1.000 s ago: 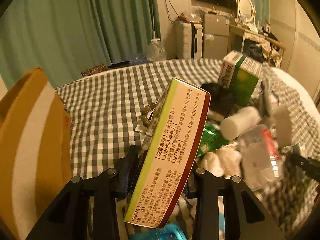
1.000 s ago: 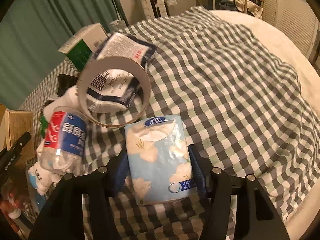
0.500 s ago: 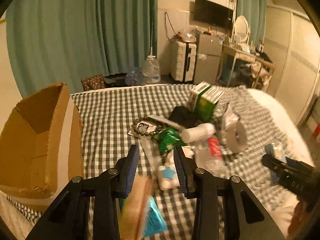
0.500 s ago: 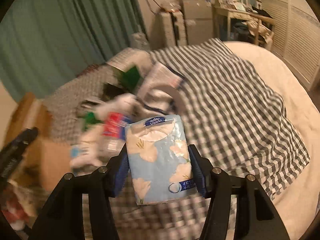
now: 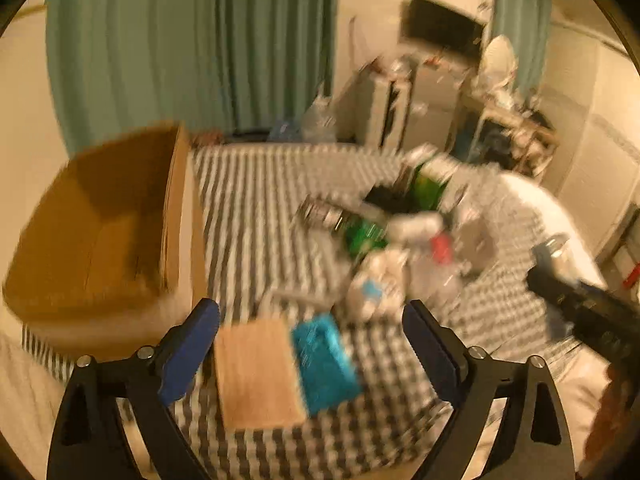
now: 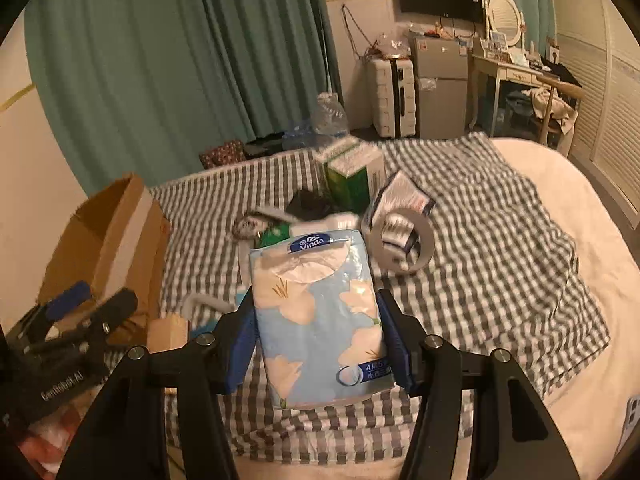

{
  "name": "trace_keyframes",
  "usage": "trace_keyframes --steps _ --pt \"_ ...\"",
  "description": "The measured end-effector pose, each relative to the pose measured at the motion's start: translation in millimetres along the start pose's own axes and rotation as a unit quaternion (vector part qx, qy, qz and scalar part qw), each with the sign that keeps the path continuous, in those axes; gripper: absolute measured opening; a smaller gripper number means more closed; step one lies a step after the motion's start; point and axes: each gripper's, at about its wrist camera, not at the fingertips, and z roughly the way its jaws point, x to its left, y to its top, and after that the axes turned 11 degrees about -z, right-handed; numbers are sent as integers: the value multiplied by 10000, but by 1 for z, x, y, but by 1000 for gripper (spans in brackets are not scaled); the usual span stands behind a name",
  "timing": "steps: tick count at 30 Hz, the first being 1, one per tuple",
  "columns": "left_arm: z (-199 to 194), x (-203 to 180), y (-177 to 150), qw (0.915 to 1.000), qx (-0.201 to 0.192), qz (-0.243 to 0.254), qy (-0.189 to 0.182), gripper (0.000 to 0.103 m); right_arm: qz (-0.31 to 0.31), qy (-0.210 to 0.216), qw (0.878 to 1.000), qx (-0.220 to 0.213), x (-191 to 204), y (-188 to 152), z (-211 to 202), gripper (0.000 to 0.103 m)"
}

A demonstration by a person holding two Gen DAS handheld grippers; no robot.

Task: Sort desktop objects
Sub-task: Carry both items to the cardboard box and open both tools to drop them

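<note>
A: How far along is the sorting?

B: Early, I'd judge. The right gripper (image 6: 316,340) clamps a pale-blue flowered tissue pack (image 6: 320,316) by its sides. The left gripper (image 5: 310,344) is opening, nothing pinched; a tan flat box (image 5: 256,372) and a teal packet (image 5: 324,364) lie on the grey-checked bedcover (image 6: 500,264) below it.

A: What's left?

B: The heap beyond: a grey tape roll (image 6: 404,240), a green carton (image 6: 348,176), blurred bottles. The open brown cardboard box (image 5: 104,220) waits at the left, unobstructed.
</note>
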Motion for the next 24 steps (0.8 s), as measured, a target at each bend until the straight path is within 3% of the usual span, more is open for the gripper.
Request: trace_keyframes --steps 4,8,12,14,20,24 --pt "33 8 -30 9983 494 -161 256 96 -39 -1 9996 289 0 -18 20 56" --pt "58 18 -32 9935 955 -399 476 96 -27 -1 9989 477 -6 -31 37 56" --pt "93 33 -35 9793 1649 -803 852 96 103 72 9985 539 -13 -35 46 56" --pt "102 39 -35 9739 1656 -984 1202 96 129 93 9985 532 -15 -36 49 56" --pt "127 63 -37 9607 1838 -1642 1274 99 296 145 9972 675 -28 -41 61 56" --pt "128 66 -39 9617 1767 -1689 1242 101 404 179 9965 715 -34 -43 64 56"
